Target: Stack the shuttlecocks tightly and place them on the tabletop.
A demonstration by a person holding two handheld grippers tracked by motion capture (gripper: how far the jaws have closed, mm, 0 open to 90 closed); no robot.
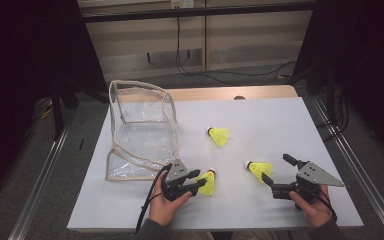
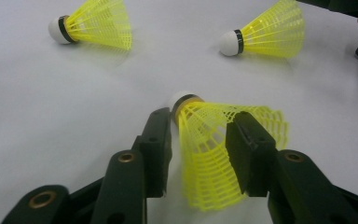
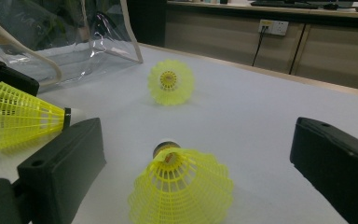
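Note:
Three yellow shuttlecocks lie on the white table (image 1: 280, 120). My left gripper (image 1: 200, 178) (image 2: 200, 126) is shut on the near-left shuttlecock (image 1: 209, 182) (image 2: 209, 154) (image 3: 21, 116), its jaws squeezing the mesh skirt just behind the cork. My right gripper (image 1: 278, 168) (image 3: 193, 135) stands open; the second shuttlecock (image 1: 259, 167) (image 3: 182, 186) (image 2: 268, 32) lies between its wide jaws, touching neither, cork pointing away. The third shuttlecock (image 1: 220, 136) (image 2: 95, 23) (image 3: 170, 81) rests alone mid-table.
A clear plastic bag with beige trim (image 1: 140, 125) (image 3: 51, 37) stands open at the table's left side, just behind my left hand. Cables hang by the wall beyond the far edge. The table's front edge is close to both hands.

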